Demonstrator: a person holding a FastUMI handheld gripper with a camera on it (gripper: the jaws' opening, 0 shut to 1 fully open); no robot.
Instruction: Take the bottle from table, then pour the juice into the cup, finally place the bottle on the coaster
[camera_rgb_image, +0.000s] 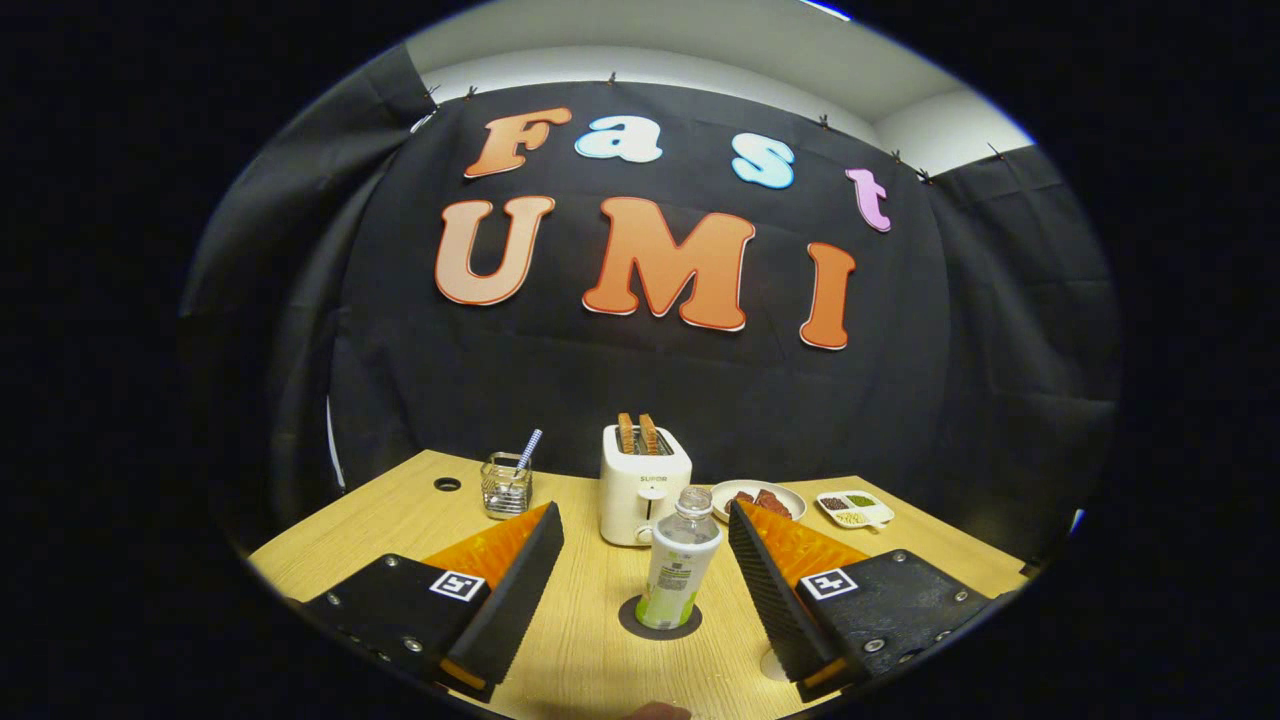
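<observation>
Gripper view: my tool (645, 520) sits wide apart, fingers (510, 590) either side of the bottle (678, 570), not touching it. Bottle stands upright on the dark coaster (660, 620) on the wooden worktop (600, 660), cap off; its label print is too small to read. Beyond it, a white toaster (644, 490) marked "SUPOR" with two slices up. Glass cup (505, 485) with a straw sits further left.

The toaster (645, 485) carries the brand word "SUPOR" on its front; the bottle (679, 573) label is unreadable.
</observation>
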